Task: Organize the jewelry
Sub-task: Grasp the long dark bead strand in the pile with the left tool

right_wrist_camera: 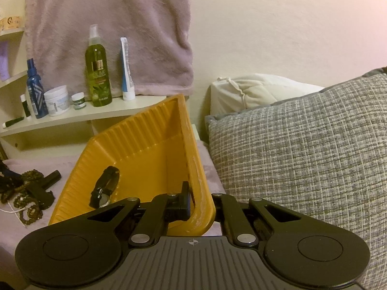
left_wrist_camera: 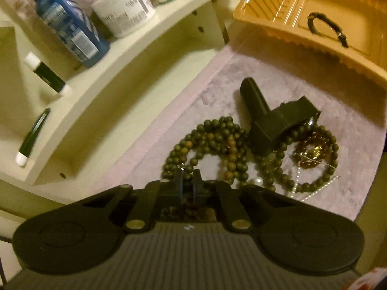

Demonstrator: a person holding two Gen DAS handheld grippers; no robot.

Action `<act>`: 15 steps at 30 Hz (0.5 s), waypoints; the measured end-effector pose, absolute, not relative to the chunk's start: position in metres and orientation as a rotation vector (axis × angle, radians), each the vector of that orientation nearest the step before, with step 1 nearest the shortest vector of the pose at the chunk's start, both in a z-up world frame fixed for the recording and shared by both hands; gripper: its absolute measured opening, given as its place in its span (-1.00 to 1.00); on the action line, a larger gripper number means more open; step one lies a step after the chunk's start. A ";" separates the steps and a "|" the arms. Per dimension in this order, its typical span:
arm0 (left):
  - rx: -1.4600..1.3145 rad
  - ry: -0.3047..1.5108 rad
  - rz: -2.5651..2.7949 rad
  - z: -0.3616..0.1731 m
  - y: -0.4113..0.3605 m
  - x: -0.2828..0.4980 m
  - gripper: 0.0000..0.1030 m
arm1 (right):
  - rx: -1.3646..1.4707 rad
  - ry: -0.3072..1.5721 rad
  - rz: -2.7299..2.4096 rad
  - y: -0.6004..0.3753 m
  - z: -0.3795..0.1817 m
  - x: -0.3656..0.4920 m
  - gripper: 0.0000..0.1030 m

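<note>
Two grippers are recorded. Left gripper (left_wrist_camera: 188,177): fingers drawn nearly together at the near edge of the bead pile, directly over a strand of the green-brown bead necklaces (left_wrist_camera: 212,149); whether a bead is actually pinched cannot be told, the tips being blurred against the beads. Right gripper (right_wrist_camera: 187,203): fingers closed on the near wall of the yellow tray (right_wrist_camera: 154,149), by which the tray is held tilted. Jewelry heap: lying on the lilac cloth (left_wrist_camera: 217,77) of the surface, spread from just ahead of the left fingers toward the right, with a thin silver chain (left_wrist_camera: 312,188), a pearl (left_wrist_camera: 258,181) and amber beads (left_wrist_camera: 312,152) tangled in; a black T-shaped holder (left_wrist_camera: 273,120) lies across it. Tray: beyond the heap, well apart from the left fingers, which are judged nearer the beads; contents, one black bracelet (right_wrist_camera: 105,188) only. White shelf (left_wrist_camera: 125,55) to the left: bottles and jars, not jewelry.
</note>
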State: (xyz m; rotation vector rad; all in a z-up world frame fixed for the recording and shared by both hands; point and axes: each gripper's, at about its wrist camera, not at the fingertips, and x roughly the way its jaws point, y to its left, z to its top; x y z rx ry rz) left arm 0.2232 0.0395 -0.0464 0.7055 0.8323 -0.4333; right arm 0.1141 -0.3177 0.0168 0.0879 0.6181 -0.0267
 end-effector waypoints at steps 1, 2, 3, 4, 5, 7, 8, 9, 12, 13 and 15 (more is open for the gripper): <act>0.698 0.821 -0.432 -0.040 0.040 0.222 -0.88 | 0.087 0.617 -0.026 -0.318 0.017 0.114 -0.89; 0.694 0.803 -0.427 -0.031 0.042 0.218 -0.88 | 0.087 0.615 -0.026 -0.318 0.017 0.113 -0.89; 0.691 0.784 -0.422 -0.022 0.044 0.215 -0.88 | 0.086 0.614 -0.025 -0.319 0.017 0.113 -0.89; 0.682 0.761 -0.416 -0.011 0.046 0.212 -0.88 | 0.086 0.613 -0.024 -0.319 0.017 0.113 -0.89; 0.669 0.738 -0.407 0.002 0.049 0.209 -0.88 | 0.084 0.612 -0.023 -0.319 0.017 0.113 -0.89; 0.647 0.691 -0.390 0.031 0.055 0.203 -0.88 | 0.082 0.607 -0.021 -0.319 0.018 0.113 -0.89; 0.640 0.670 -0.381 0.046 0.057 0.201 -0.88 | 0.081 0.606 -0.020 -0.318 0.018 0.113 -0.89; 0.635 0.648 -0.369 0.059 0.059 0.199 -0.88 | 0.081 0.604 -0.018 -0.317 0.019 0.112 -0.89; 0.606 0.589 -0.351 0.101 0.064 0.192 -0.88 | 0.077 0.594 -0.012 -0.315 0.021 0.112 -0.89; 0.603 0.572 -0.346 0.112 0.064 0.189 -0.88 | 0.077 0.591 -0.011 -0.315 0.021 0.111 -0.89; 0.601 0.543 -0.337 0.134 0.064 0.184 -0.88 | 0.075 0.586 -0.007 -0.313 0.022 0.111 -0.89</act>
